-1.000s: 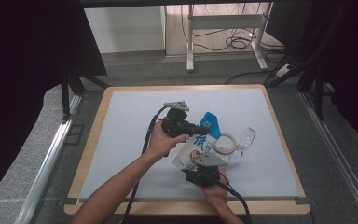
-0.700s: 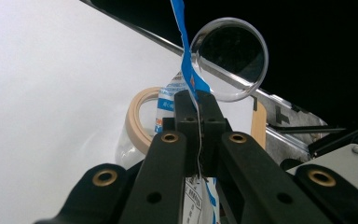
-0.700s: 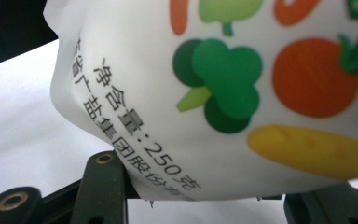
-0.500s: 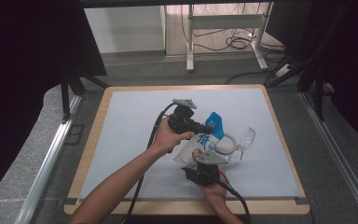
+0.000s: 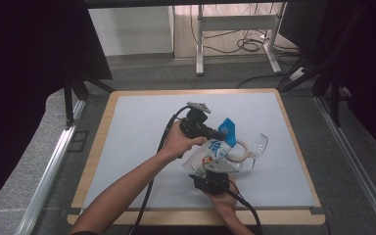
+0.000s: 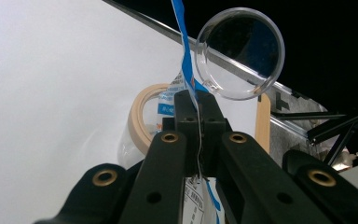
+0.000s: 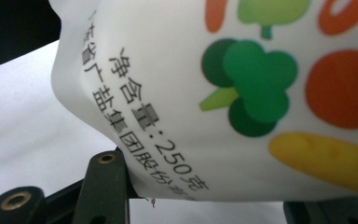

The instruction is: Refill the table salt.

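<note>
White printed pouch (image 5: 210, 152) clamped low in right gripper (image 5: 210, 172); left gripper (image 6: 197, 105) pinched on its blue top edge; clear cup (image 5: 257, 145) beside.

The high view is evenly lit from above: the pale tabletop (image 5: 142, 142) is bright and almost shadowless, while the room beyond its left and right edges falls into near black. In the left gripper view the tabletop bleaches to a glaring white and the nearest black jaws are soft. In the right gripper view the printed bag (image 7: 242, 93) is blurred by closeness, its colours smeared.
</note>
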The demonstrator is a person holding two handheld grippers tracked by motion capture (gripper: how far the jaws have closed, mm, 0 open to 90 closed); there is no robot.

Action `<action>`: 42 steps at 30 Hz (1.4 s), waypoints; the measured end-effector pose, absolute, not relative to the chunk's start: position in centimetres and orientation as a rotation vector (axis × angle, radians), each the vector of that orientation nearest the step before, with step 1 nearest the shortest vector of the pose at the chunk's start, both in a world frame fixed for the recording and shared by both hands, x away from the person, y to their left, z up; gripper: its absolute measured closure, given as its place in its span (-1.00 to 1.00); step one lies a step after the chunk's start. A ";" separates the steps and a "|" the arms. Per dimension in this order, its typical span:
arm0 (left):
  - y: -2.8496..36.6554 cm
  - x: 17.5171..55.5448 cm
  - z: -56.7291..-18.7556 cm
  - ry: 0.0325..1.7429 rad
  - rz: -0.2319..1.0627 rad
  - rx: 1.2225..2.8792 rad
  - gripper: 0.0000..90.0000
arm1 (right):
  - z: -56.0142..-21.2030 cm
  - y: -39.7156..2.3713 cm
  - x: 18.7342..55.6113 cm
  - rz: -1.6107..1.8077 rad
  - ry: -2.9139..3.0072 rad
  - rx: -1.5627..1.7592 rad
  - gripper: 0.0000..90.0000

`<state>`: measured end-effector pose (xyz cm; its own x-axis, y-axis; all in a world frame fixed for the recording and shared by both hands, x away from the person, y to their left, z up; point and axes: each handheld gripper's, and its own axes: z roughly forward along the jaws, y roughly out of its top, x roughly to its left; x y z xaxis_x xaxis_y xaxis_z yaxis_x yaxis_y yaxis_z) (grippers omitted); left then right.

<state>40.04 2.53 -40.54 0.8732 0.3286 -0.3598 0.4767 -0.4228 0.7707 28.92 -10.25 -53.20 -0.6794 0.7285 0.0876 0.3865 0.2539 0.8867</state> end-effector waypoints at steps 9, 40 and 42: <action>1.9 40.1 -40.3 0.570 -0.185 2.074 1.00 | -53.0 -9.9 28.7 1.406 2.173 1.014 0.14; 1.0 40.4 -40.0 0.553 -0.174 2.108 1.00 | -52.5 -9.8 28.5 1.423 2.151 1.008 0.18; 1.0 40.4 -39.9 0.552 -0.175 2.108 1.00 | -52.4 -9.7 28.5 1.423 2.150 1.010 0.17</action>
